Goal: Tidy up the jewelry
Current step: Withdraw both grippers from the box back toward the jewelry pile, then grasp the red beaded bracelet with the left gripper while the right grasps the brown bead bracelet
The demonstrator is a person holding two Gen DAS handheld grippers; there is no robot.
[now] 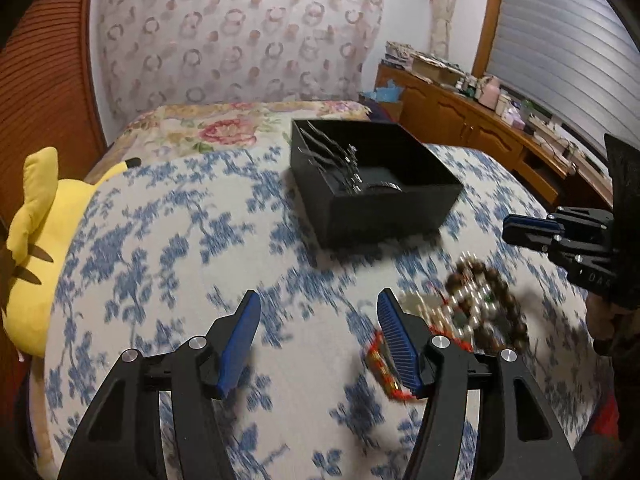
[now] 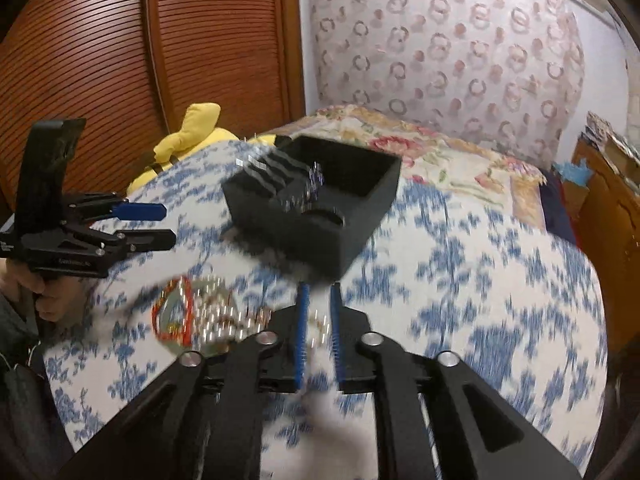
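Note:
A black jewelry box (image 1: 372, 184) with slotted dividers sits on the blue-flowered bedspread; it also shows in the right wrist view (image 2: 320, 204). A pile of jewelry (image 1: 476, 308) lies in front of it: brown and pearl bead strands and a red bracelet (image 1: 384, 364). The pile shows blurred in the right wrist view (image 2: 200, 316). My left gripper (image 1: 316, 312) is open and empty, left of the pile. My right gripper (image 2: 319, 300) is nearly shut, with a small pale piece of jewelry (image 2: 318, 326) between its fingers; contact is blurred.
A yellow plush toy (image 1: 40, 248) lies at the bed's left edge. A wooden cabinet (image 1: 480, 128) with clutter stands to the right. A slatted wooden door (image 2: 120, 48) is behind the bed. A floral blanket (image 1: 224, 128) covers the far end.

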